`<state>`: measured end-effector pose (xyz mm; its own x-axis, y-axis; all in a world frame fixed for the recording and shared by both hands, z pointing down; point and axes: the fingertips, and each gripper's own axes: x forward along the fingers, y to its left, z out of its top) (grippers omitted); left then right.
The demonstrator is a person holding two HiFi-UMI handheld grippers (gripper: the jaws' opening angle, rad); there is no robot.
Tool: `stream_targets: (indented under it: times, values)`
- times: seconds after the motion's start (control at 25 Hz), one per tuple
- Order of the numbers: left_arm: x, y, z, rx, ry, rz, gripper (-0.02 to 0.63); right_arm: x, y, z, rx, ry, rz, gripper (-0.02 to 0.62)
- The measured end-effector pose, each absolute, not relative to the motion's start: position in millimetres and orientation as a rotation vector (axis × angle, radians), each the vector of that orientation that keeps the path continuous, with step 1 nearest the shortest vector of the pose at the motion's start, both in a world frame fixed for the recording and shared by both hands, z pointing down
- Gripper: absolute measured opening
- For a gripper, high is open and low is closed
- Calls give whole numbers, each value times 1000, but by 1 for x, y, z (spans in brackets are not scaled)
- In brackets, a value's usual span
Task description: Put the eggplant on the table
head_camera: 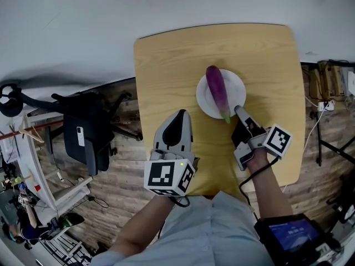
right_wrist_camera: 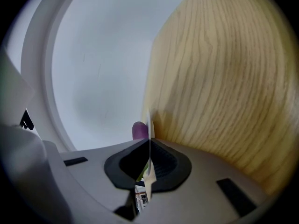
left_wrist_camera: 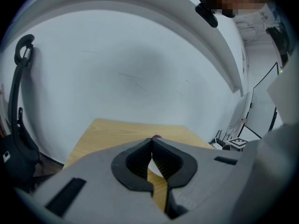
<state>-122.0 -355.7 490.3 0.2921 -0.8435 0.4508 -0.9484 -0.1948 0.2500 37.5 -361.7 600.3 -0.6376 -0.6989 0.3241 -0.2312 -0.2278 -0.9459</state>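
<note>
Head view: right tool (head_camera: 237, 110), rolled sideways, pinches the plate (head_camera: 236, 86) rim; left tool (head_camera: 179, 114) points forward, clenched empty.

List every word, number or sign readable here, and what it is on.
No readable text in any view.
Left cube, right cube: black-and-white square markers, no letters.
Blue screen: too blurred to read.
White tag on the black chair: too small to read.
Plate: no print.
</note>
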Motion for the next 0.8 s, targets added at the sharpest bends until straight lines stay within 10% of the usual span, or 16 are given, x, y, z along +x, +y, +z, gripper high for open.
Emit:
stream_targets:
  times: [0.8]
  values:
    - [-119, -350, 477, 2092, -1628, 295, 6, 38, -353, 605, -1225, 1702, -2096, 103]
